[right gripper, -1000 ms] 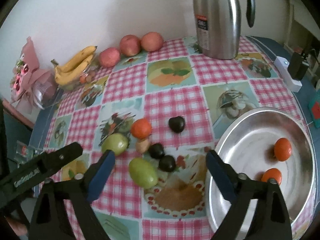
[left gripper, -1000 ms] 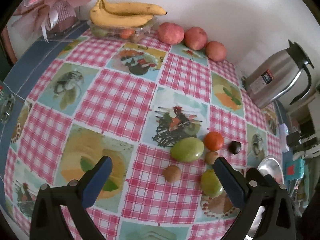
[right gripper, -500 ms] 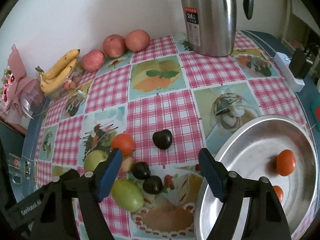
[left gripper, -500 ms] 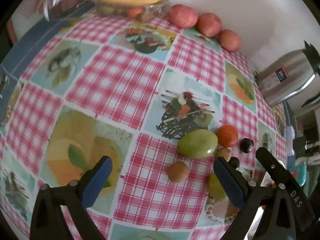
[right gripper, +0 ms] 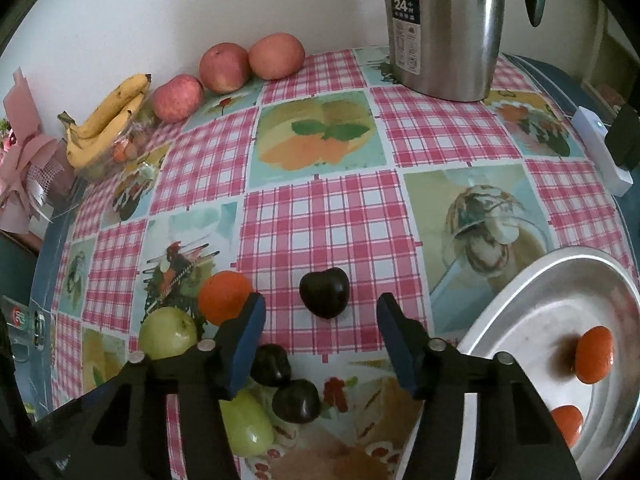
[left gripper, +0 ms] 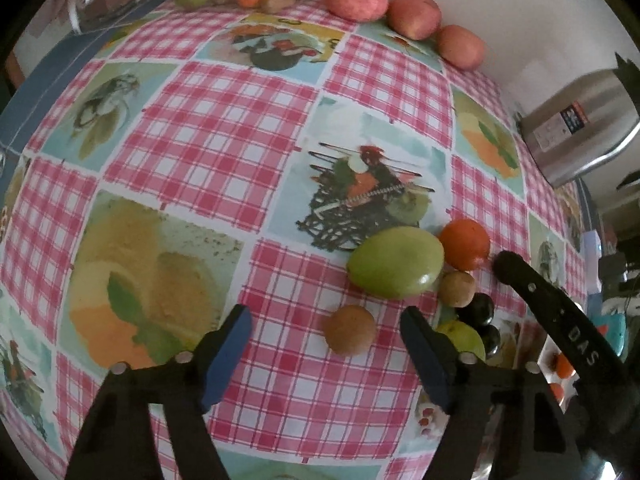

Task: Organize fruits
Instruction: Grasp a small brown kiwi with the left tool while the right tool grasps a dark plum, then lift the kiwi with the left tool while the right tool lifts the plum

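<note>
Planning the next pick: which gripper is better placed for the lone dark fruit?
Right. The right gripper has the dark fruit centred just ahead of its jaws, which have just been closing, nothing gripped yet. The left gripper is lined up on the small brown fruit.

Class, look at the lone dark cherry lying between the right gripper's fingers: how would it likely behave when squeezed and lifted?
The dark cherry is round with a glossy skin, so it may roll or slip from the fingers. It looks small and probably light. Likely soft, so a hard squeeze might bruise it.
</note>
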`<state>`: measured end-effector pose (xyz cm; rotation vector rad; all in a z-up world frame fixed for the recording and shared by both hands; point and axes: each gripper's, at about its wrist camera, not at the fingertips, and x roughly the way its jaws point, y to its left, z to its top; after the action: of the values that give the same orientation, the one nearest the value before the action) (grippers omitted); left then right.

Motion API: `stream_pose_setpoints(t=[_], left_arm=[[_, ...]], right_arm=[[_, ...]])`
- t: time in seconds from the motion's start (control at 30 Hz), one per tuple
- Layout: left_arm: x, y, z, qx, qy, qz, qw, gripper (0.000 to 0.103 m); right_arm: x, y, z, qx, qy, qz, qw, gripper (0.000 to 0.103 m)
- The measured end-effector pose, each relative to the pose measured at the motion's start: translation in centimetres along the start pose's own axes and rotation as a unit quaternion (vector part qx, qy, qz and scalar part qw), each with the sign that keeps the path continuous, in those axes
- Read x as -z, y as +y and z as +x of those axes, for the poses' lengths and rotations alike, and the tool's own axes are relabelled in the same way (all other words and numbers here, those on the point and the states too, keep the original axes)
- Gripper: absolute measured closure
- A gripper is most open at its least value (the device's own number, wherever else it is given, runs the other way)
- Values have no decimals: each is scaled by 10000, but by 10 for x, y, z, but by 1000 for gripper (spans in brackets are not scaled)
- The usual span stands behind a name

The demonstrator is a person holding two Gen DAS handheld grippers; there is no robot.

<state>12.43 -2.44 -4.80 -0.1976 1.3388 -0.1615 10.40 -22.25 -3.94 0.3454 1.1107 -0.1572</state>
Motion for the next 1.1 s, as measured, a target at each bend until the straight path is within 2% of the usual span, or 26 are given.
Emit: stream_pose_setpoints(t=[0.1, 0.23, 0.3, 0.47, 0.6, 0.67, 1.1], left_arm=[[1, -2, 1, -11, 20, -11, 10000, 30], [1, 0, 0, 57, 46, -45, 10000, 43], [1, -1, -1, 75, 94, -40, 9999, 52], [4, -4, 0, 121, 178, 40, 9998, 61], [2, -7, 2, 171, 225, 48, 9996, 72], [1, -8, 4, 226, 243, 33, 9994, 74], [1, -6, -3, 366, 177, -50, 9992, 75]], right_arm=[[0, 2, 3, 77, 13, -47, 10000, 49], [0, 1, 9, 64, 90, -55, 9999, 61], [1, 0, 10, 80, 92, -51, 9999, 61], [1, -5, 11, 81, 49, 15, 10000, 62], [-1, -6, 12, 38, 25, 45, 10000, 63], [-2, -5, 13, 29, 19, 50, 10000, 69], [0, -5, 13, -67, -58, 147, 9999, 74]])
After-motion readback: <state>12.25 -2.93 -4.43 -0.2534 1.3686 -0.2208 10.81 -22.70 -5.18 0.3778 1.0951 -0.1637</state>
